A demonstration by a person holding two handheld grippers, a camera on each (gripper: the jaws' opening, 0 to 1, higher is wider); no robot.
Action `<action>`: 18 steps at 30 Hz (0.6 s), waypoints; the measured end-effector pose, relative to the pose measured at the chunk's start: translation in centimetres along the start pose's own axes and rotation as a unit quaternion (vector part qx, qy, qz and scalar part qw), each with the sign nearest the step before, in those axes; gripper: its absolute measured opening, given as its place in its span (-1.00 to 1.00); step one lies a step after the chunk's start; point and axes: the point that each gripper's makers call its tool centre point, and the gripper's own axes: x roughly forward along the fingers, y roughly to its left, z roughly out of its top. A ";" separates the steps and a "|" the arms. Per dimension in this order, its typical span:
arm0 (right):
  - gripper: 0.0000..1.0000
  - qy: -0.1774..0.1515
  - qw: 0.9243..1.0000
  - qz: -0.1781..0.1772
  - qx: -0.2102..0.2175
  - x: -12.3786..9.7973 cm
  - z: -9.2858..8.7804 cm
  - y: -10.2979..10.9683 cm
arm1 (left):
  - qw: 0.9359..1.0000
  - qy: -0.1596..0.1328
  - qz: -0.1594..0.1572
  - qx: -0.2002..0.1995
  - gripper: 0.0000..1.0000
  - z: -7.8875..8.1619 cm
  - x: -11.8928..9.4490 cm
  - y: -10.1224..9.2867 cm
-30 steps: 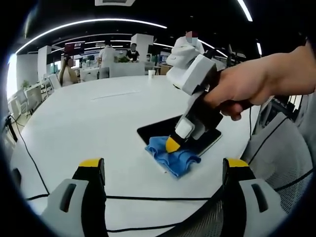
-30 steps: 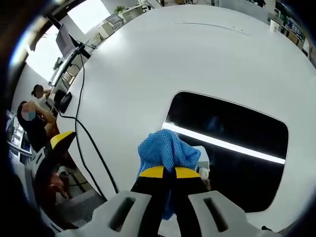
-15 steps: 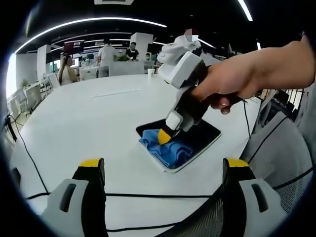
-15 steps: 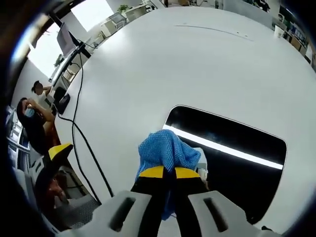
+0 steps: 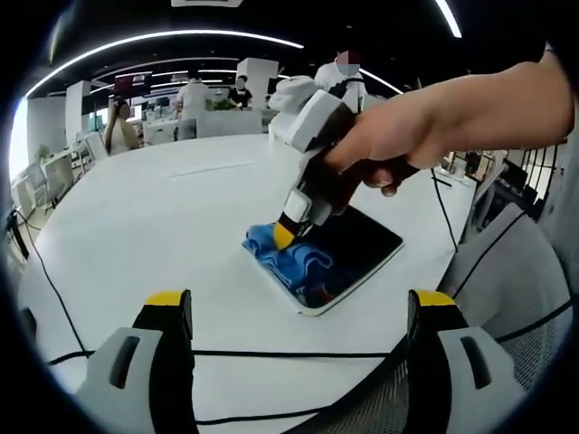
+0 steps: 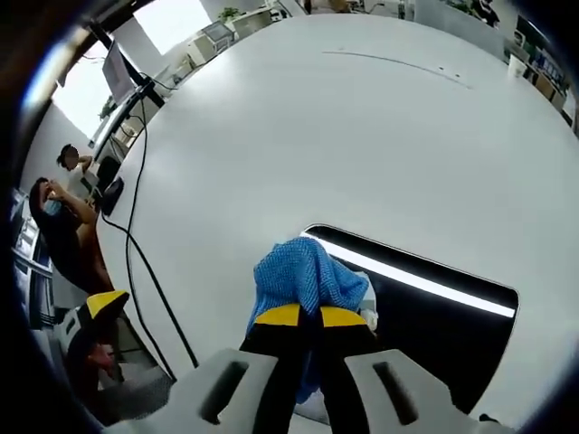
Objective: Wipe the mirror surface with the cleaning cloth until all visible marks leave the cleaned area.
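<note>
Mirror (image 5: 348,253), rectangular with a dark reflective face, lies flat on the white round worktop (image 5: 154,217), near the edge closest to the camera in the left gripper view. Cleaning cloth (image 5: 289,260), blue and bunched, rests on the mirror's left end in that view, partly over its corner. Right tool (image 5: 284,237), held in a hand (image 5: 407,136), stands tilted over the mirror with its yellow-tipped jaws closed together on the cloth. In the right gripper view the same jaws meet around the cloth (image 6: 306,276), with the mirror (image 6: 434,316) beyond reflecting a bright strip of light. Left tool (image 5: 298,312) is held clear of the mirror, jaws spread wide apart and gripping nothing. Black cable (image 5: 271,360) runs across the worktop just ahead of it. No legible writing, brand or label observed on any item.
</note>
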 end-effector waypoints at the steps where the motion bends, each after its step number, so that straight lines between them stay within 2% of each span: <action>1: -1.00 0.000 1.000 0.000 -0.002 0.1 0.2 -0.1 | 1.000 0.000 0.000 0.000 0.97 0.0 0.0 0.0; 9: -1.00 -0.001 1.000 0.006 0.005 0.1 1.5 -0.8 | 1.000 0.002 0.000 0.000 0.97 -0.1 0.1 0.0; 14: -0.99 0.000 1.000 0.001 -0.019 0.4 2.3 -1.0 | 1.000 0.001 0.002 -0.003 0.97 -0.2 0.1 0.2; 18: -1.00 -0.003 1.000 -0.003 -0.022 0.3 2.7 -1.1 | 1.000 0.001 0.003 -0.004 0.97 -0.2 0.2 0.3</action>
